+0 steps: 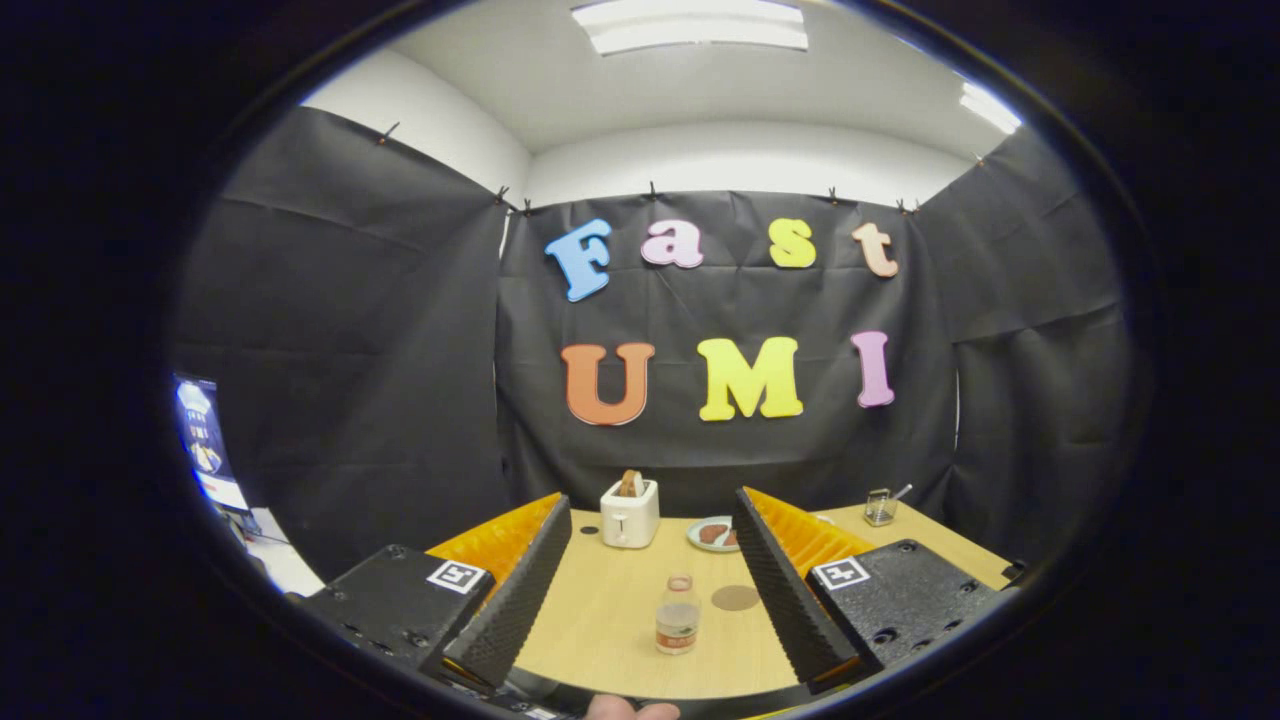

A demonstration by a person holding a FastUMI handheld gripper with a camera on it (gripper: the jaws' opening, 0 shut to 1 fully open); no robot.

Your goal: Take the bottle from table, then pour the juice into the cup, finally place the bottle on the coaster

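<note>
A small clear bottle (677,615) with a pink cap and an orange label stands upright on the wooden table (610,610), between my two fingers and a little ahead of them. My gripper (652,510) is open wide, with nothing touching either finger. A round brown coaster (735,598) lies flat just beyond the bottle, close to the right finger (785,590). A clear glass cup (880,507) with a spoon in it stands at the far right of the table, past the right finger.
A white toaster (630,512) with a slice of bread in it stands at the back of the table. Beside it lies a plate (712,534) with food. A screen (205,440) glows off to the left, beyond the table.
</note>
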